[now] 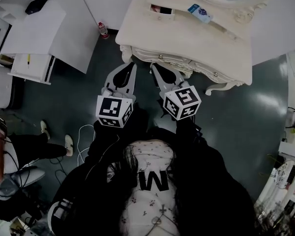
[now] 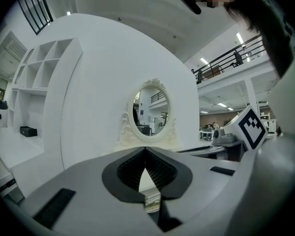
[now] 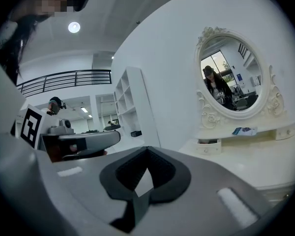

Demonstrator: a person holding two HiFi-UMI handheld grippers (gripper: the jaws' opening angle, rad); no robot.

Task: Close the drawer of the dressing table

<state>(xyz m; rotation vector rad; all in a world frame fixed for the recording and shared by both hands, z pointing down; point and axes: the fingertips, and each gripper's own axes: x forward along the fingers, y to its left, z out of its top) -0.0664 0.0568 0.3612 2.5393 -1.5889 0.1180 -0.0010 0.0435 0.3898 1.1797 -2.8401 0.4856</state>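
The cream dressing table (image 1: 187, 38) stands ahead of me, its oval mirror (image 3: 231, 75) at the back. On its upper shelf a small drawer (image 1: 162, 10) is pulled out a little; the right gripper view also shows this drawer (image 3: 208, 146). My left gripper (image 1: 131, 66) and right gripper (image 1: 154, 68) hover side by side in front of the table's near edge, both shut and holding nothing. Neither touches the table. In the left gripper view the mirror (image 2: 150, 112) lies straight ahead beyond the shut left gripper (image 2: 146, 150).
A blue packet (image 1: 199, 12) lies on the upper shelf right of the small drawer. A red-capped bottle (image 1: 103, 30) stands on the floor left of the table. White shelf units (image 1: 29, 38) and a seated person (image 1: 19, 149) are at the left. Cables (image 1: 83, 134) trail on the floor.
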